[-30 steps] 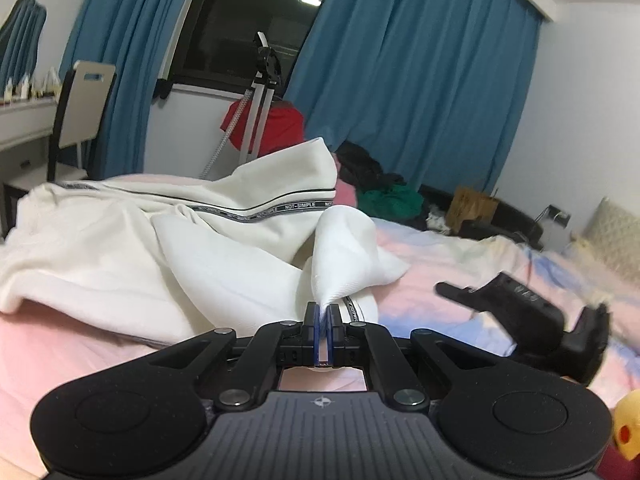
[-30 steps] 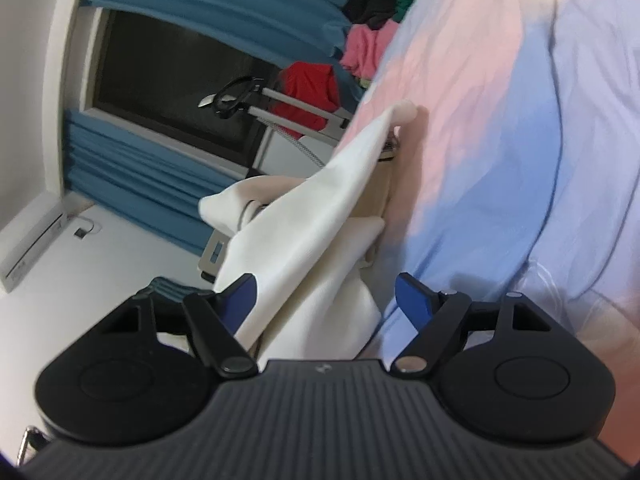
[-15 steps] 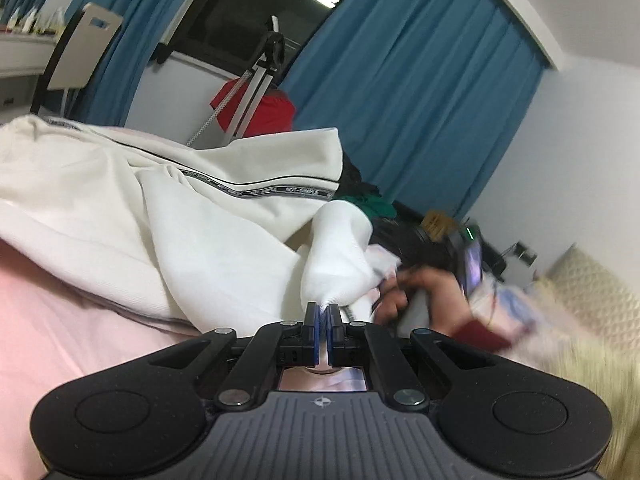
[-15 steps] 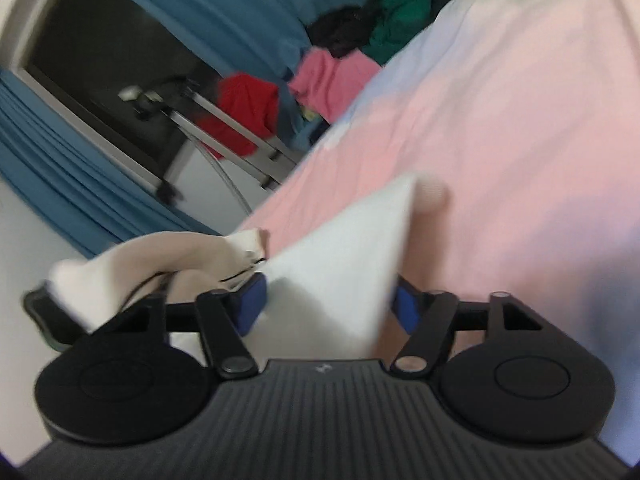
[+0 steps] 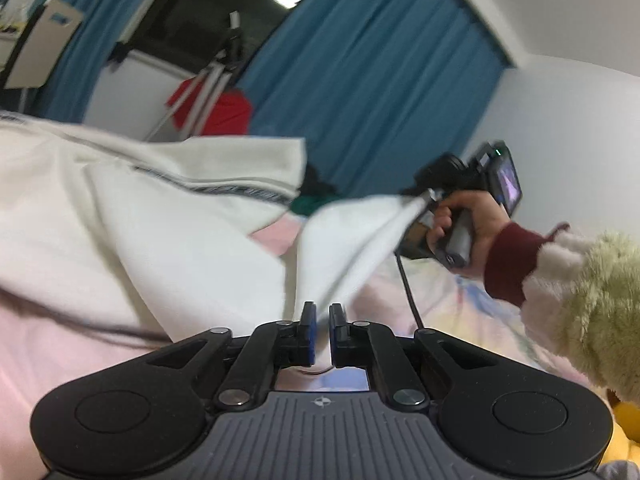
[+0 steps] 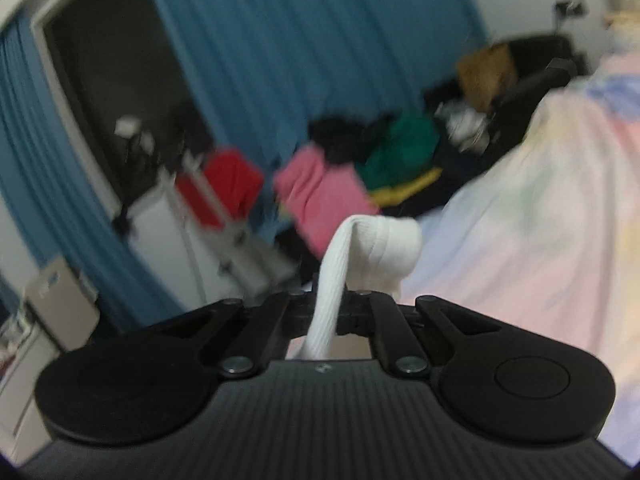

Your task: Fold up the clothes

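Note:
A white garment [image 5: 132, 220] with a dark printed stripe lies rumpled on the pink bed. One sleeve [image 5: 344, 240] is stretched between the two grippers. My left gripper [image 5: 322, 326] sits low at the sleeve's near end, its blue pads [image 5: 310, 334] a narrow gap apart with white cloth between them. My right gripper [image 5: 424, 200], held in a hand at the right of the left wrist view, is shut on the sleeve's ribbed cuff [image 6: 376, 248], which bunches over its fingers in the right wrist view [image 6: 328, 312].
Blue curtains [image 5: 360, 92] and a dark window fill the back. A red cloth on a stand [image 5: 216, 112] is behind the bed. A pile of pink, green and black clothes [image 6: 360, 168] lies beyond the bed's far edge. A chair [image 5: 36, 48] is at far left.
My right gripper closed on the sleeve cuff and pulled it up and to the right, stretching the sleeve. My left gripper's pads have parted slightly.

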Demonstrator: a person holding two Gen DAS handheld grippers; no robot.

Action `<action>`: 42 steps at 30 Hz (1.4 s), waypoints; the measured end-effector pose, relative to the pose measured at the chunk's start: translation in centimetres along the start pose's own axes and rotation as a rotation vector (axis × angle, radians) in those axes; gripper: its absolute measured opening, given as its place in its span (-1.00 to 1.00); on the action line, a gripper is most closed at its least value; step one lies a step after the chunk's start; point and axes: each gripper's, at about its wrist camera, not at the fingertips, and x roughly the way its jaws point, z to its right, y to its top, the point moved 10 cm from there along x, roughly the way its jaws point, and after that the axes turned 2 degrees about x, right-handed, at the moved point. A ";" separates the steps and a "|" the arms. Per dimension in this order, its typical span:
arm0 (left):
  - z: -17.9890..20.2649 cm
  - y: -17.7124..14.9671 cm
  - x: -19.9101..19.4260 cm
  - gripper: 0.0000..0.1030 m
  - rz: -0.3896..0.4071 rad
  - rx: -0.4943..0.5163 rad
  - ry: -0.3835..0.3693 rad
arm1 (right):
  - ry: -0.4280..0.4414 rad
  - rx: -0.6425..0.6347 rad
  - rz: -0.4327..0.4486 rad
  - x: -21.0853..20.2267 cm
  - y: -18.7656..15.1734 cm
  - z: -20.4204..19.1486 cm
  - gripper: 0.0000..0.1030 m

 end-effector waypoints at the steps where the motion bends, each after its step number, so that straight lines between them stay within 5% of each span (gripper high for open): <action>1: 0.3 -0.1 0.0 -0.80 -0.009 -0.014 -0.029 | -0.022 0.005 0.037 -1.3 0.9 1.5 -0.90; 3: 1.0 -0.1 -0.1 -0.72 -0.028 -0.047 -0.099 | -0.108 0.030 0.095 -4.2 0.9 6.8 -0.89; 5: 1.1 -0.4 -0.2 -0.65 -0.039 -0.050 -0.090 | -0.210 0.064 0.135 -7.1 -0.2 13.1 -0.89; 8: 0.5 -1.3 -0.1 -0.60 -0.085 -0.058 -0.046 | -0.269 0.240 0.000 -9.1 -4.8 21.5 -0.89; 10: -0.1 -1.8 -0.1 -0.34 -0.123 -0.087 -0.010 | -0.262 0.363 -0.089 -10.3 -8.0 26.1 -0.89; 13: -1.7 -1.8 -0.3 0.03 -0.152 -0.182 0.045 | -0.233 0.449 -0.219 -10.4 -11.0 28.2 -0.88; 16: -4.4 -1.4 -0.9 0.42 -0.147 -0.304 0.139 | -0.187 0.471 -0.218 -10.7 -10.2 27.6 -0.87; 21: -11.7 -2.0 -2.9 0.52 -0.084 -0.630 0.280 | -0.183 0.375 -0.192 -10.6 -9.3 27.2 -0.85; 25: -17.2 -2.1 -4.4 0.47 -0.004 -0.853 0.332 | -0.209 0.415 -0.212 -9.4 -10.3 28.2 -0.85; 29: -21.9 -0.3 -6.6 0.41 0.138 -0.955 0.383 | -0.199 0.476 -0.187 -8.8 -9.5 28.5 -0.87; 32: -25.3 0.8 -9.1 0.19 0.230 -1.026 0.429 | -0.195 0.469 -0.170 -8.9 -9.2 28.4 -0.88; 35: -27.4 1.6 -10.4 -0.34 0.260 -1.029 0.471 | -0.190 0.462 -0.152 -9.0 -9.0 28.2 -0.88; 36: -28.1 1.9 -10.7 -0.76 0.269 -1.026 0.486 | -0.188 0.459 -0.146 -9.1 -8.9 28.2 -0.88; 42: -26.8 6.0 -15.5 -0.88 0.324 -0.946 0.497 | -0.244 0.447 -0.097 -9.4 -8.4 28.6 -0.89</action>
